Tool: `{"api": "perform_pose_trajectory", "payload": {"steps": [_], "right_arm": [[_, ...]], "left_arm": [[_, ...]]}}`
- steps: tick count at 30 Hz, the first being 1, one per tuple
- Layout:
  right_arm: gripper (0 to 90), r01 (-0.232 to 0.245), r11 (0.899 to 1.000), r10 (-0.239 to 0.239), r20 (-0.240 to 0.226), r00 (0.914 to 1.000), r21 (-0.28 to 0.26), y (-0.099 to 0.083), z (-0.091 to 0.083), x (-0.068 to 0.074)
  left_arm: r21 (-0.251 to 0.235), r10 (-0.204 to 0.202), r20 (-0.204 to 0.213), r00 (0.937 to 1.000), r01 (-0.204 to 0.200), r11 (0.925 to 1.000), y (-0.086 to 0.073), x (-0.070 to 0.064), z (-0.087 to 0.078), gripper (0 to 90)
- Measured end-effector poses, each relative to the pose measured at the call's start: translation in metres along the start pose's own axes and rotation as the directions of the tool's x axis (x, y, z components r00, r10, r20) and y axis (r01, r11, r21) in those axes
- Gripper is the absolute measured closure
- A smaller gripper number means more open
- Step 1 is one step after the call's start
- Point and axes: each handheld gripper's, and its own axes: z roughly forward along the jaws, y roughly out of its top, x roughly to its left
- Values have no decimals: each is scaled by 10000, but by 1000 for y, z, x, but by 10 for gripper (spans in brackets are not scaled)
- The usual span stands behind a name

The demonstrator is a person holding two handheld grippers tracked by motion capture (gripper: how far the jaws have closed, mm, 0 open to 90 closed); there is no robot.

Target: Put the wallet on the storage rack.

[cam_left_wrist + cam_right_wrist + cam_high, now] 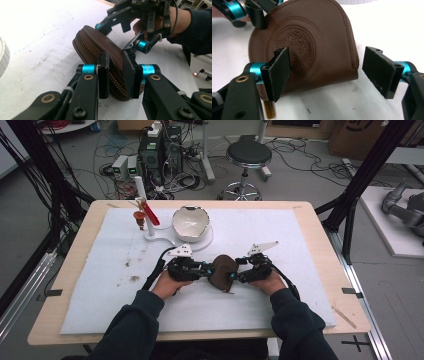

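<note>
- A brown pouch (223, 272) sits at the table's centre, on the white mat (300, 245) — held between both grippers.
- The left gripper (116, 72), at the pouch's 9 o'clock in the high view, has its jaws clamped on the pouch's zippered edge.
- The right gripper (332, 72), at the pouch's 3 o'clock, has its jaws apart — one pad lies over the pouch's embossed face, the other stands off past its stitched edge.
- A white bowl (190, 223) sits at 11 o'clock from the pouch, well apart.
- A white stand (145, 215) with red parts is at the bowl's 9 o'clock.
</note>
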Motion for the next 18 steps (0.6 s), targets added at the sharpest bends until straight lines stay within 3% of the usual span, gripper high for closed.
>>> {"api": "perform_pose_trajectory", "payload": {"steps": [1, 4, 6, 8, 9, 12, 13, 15, 18], "right_arm": [[290, -50, 10000, 50, -281, 9996, 12, 0, 0, -1], [313, 280, 9996, -279, -117, 9995, 101, 1, -2, 1], [321, 578, 9982, -579, 75, 9983, 143, 2, -2, 5], [324, 1029, 9947, -1031, 288, 9943, 78, 4, -2, 9], [326, 1202, 9927, -1204, 402, 9919, 79, 4, -2, 11], [331, 1586, 9873, -1589, 642, 9852, 98, 5, -4, 16], [331, 1920, 9814, -1918, 760, 9785, 44, 6, -4, 18], [331, 2040, 9790, -2036, 773, 9760, 23, 7, -4, 19], [332, 2331, 9724, -2322, 844, 9690, -10, 7, -5, 22]], "left_arm": [[13, -41, -13, 10000, 41, 10000, 0, 0, 0, 750], [119, -201, -165, 9997, 203, 9997, 0, 1, 0, 729], [270, -558, -445, 9974, 571, 9980, 0, 4, -1, 609], [270, -1362, -913, 9865, 1392, 9899, -2, 9, -3, 433], [256, -1582, -967, 9827, 1613, 9866, -3, 11, -4, 383], [134, -1916, -683, 9791, 1929, 9811, -3, 12, -3, 344], [195, -1921, -571, 9797, 1934, 9809, -4, 11, -1, 344], [458, -1906, -476, 9805, 1928, 9802, -6, 10, 4, 344], [729, -2231, -234, 9745, 2242, 9718, -10, 12, 9, 341]]}}
